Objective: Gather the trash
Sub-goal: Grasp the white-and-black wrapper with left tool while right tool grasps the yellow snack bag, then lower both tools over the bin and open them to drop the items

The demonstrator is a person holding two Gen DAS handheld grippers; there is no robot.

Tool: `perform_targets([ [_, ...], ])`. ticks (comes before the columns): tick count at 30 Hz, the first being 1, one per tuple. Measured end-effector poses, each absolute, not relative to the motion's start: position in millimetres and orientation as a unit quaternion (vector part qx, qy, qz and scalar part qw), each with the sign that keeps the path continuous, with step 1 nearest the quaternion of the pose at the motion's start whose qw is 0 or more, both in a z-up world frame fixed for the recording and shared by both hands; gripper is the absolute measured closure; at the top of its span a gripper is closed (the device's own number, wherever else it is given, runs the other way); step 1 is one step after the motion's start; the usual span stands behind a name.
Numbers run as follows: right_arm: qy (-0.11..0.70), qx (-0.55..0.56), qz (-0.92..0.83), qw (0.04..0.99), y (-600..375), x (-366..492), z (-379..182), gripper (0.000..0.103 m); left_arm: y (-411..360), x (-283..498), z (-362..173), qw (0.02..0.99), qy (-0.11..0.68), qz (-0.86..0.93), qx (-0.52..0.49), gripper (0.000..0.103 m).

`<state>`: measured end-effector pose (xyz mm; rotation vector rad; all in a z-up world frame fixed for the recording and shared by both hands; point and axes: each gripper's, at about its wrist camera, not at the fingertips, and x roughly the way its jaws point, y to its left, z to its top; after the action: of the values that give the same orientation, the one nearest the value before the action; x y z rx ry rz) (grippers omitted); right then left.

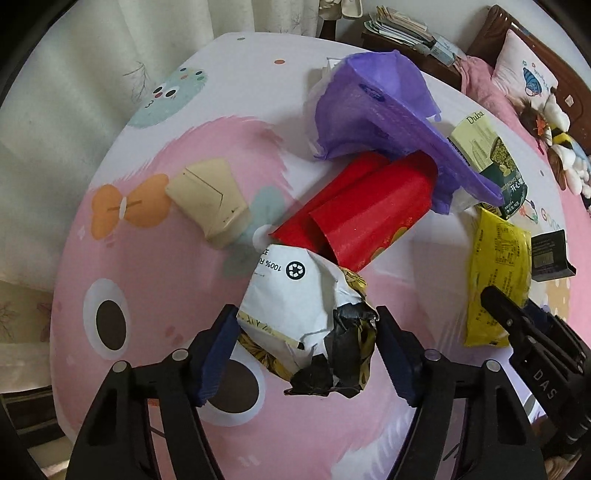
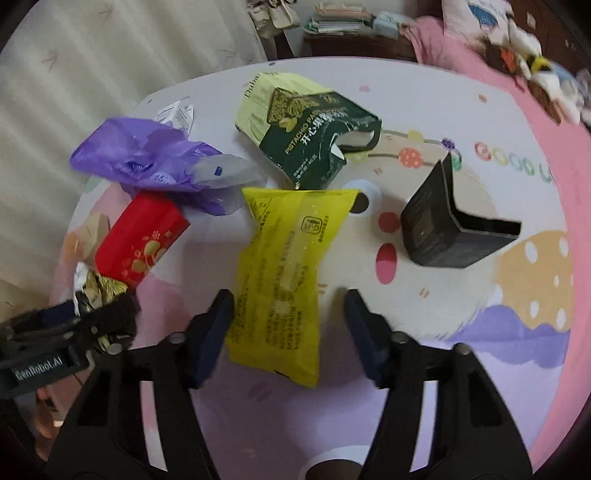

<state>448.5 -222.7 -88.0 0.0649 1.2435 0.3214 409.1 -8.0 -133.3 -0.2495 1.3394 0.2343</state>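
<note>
A: Two grippers over a pink cartoon-print bedsheet [image 1: 166,258] strewn with litter. State of the left gripper [image 1: 306,312]?

B: Fingers pressed against both sides of a crumpled white and black paper wrapper [image 1: 295,295], low on the near part of the sheet.

A: Anything crowding it?

B: Just beyond, touching the wrapper's far edge, a red cardboard box [image 1: 362,221] lying on its side. Draped over the box's far end, a purple plastic bag [image 1: 376,107]. Off to the left, well apart, a folded beige paper carton [image 1: 210,195].

A: And the right gripper [image 2: 288,297]?

B: Fingers apart, straddling the near end of a yellow plastic packet [image 2: 284,258]. Left pad at the packet's edge, right pad clear of it with sheet showing between.

A: Around the packet?

B: At its far end, a dark green and pale yellow pistachio box [image 2: 306,125], torn open. To the right, apart, a black open cardboard box [image 2: 436,221]. Left of it, the red box and purple bag again.

A: Beyond the litter?

B: Plush toys [image 1: 557,140] far right, a stack of papers [image 1: 399,26] at the far side.
</note>
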Motion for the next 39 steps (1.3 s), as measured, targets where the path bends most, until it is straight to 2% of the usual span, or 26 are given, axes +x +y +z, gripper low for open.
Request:
perform_targets([
  [1,0.58,0.033,0.152,0.8,-224,448,-89,0.069,-9,408,-134,0.771,0.617,0.108,-0.114,0.033],
  [6,0.584,0.061,0.158,0.794,-237,446,-90,0.082,-15,401,-132,0.774,0.614,0.097,-0.116,0.037],
  [13,0.574,0.077,0.168,0.797,-253,428,-74,0.083,-19,375,-107,0.782,0.605,0.084,-0.12,0.037],
  [23,0.55,0.079,0.173,0.813,-253,367,-22,0.084,-14,299,-35,0.81,0.578,0.031,-0.091,0.037],
  [32,0.515,0.062,0.159,0.84,-223,263,28,0.084,8,200,17,0.838,0.541,-0.058,-0.043,0.037],
  [39,0.496,0.079,0.113,0.857,-188,158,49,0.084,39,119,36,0.848,0.515,-0.123,-0.018,0.037],
])
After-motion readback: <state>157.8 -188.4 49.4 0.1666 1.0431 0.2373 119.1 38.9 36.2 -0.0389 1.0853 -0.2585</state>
